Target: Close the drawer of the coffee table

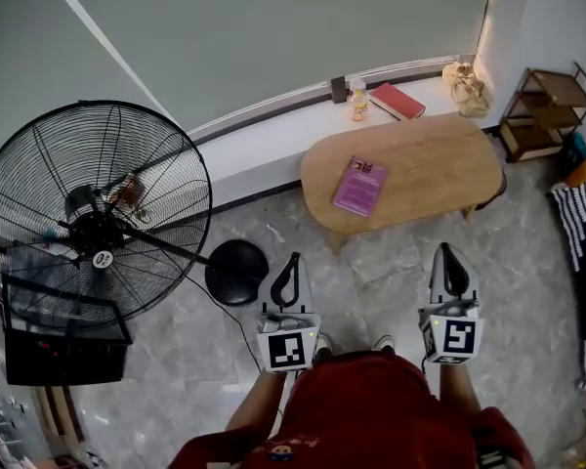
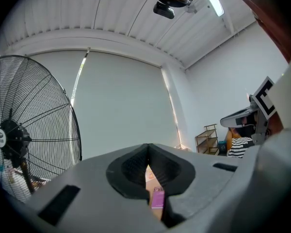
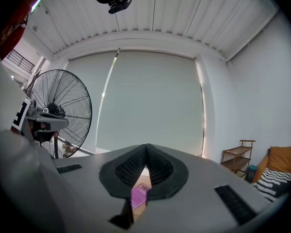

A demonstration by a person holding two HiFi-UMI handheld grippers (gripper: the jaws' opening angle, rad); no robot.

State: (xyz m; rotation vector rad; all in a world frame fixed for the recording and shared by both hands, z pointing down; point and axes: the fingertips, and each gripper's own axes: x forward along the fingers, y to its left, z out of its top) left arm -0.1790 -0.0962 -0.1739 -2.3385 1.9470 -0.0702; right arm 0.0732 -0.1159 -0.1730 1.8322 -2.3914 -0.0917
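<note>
**A:** Where's the drawer?

**B:** I can't make it out. The low oval light-wood desk carries a flat purple book on its top. The side of the desk that faces the person shows only an edge and legs, with no drawer front standing out. The drawer may already be pushed home, or it may sit on a side of the desk hidden from here.

**A:** And the grippers?

**B:** The left hand-held gripper and the right hand-held gripper both hang well short of the desk, level and pointing towards it. Each has its jaws brought together at the tips, with nothing held between them.

**A:** Is that good for a push?

**B:** I judge so. If a front does stand out, the closed tips make a firm, blunt nose. Meet the front at its middle and press slowly and straight in, so the desk doesn't slide or the drawer jam.
</note>
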